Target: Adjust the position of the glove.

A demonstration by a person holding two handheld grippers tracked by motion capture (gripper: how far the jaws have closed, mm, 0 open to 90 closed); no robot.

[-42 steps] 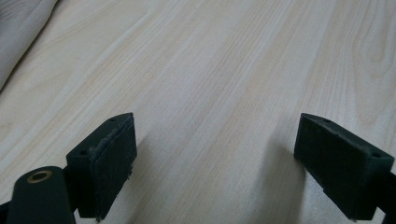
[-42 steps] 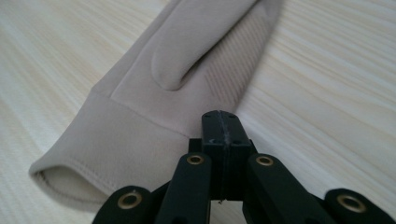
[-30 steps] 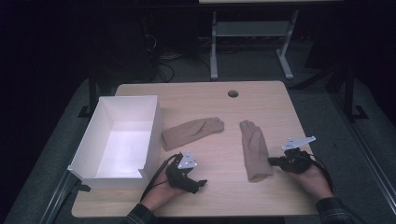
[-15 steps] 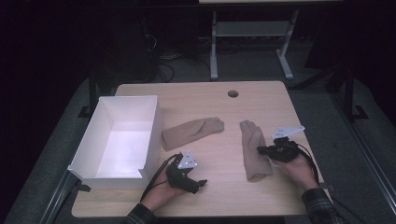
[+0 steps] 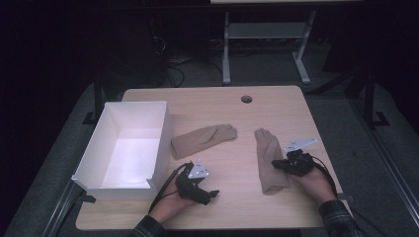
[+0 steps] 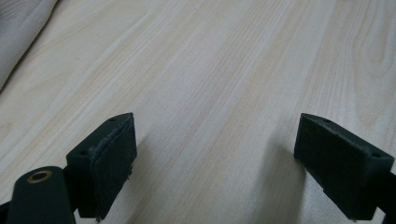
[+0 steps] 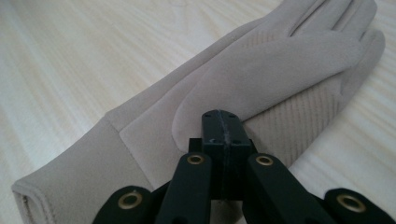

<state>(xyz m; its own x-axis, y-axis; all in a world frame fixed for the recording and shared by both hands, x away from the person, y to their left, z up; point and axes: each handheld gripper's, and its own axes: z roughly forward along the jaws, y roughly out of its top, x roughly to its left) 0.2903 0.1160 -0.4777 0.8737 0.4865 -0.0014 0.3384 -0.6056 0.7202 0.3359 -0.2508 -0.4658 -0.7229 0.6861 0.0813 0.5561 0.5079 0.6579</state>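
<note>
Two beige gloves are laid on the wooden worktop (image 5: 276,106). The right glove (image 5: 269,160) is placed towards the right edge, its length running from the near edge towards the far edge, cuff nearest the person and fingertips pointing away. The left glove (image 5: 203,139) is laid near the middle of the worktop, crosswise, its cuff just beside the white box (image 5: 99,160), which is set along the left edge and reaches the near left corner.

The right hand (image 5: 314,182) is brought in from the near edge, forearm angled inward, with a plaid sleeve (image 5: 338,219) seen at the wrist. The right gripper (image 5: 275,163) is held level and pointed leftward at the right glove's outer side. In the right gripper view its jaws are pressed together with no gap between the pads, and the tip (image 7: 223,128) is seen over the glove's (image 7: 261,74) thumb and palm; whether any fabric is caught between them cannot be told.

The left hand (image 5: 170,205) is rested near the near edge, just right of the box's near corner. The left gripper (image 5: 213,193) is pointed to the right along the worktop. In the left gripper view its jaws are spread wide over bare wood (image 6: 224,84), nothing held between them, and an edge of pale fabric (image 6: 16,32) is seen at the upper left corner.
</note>
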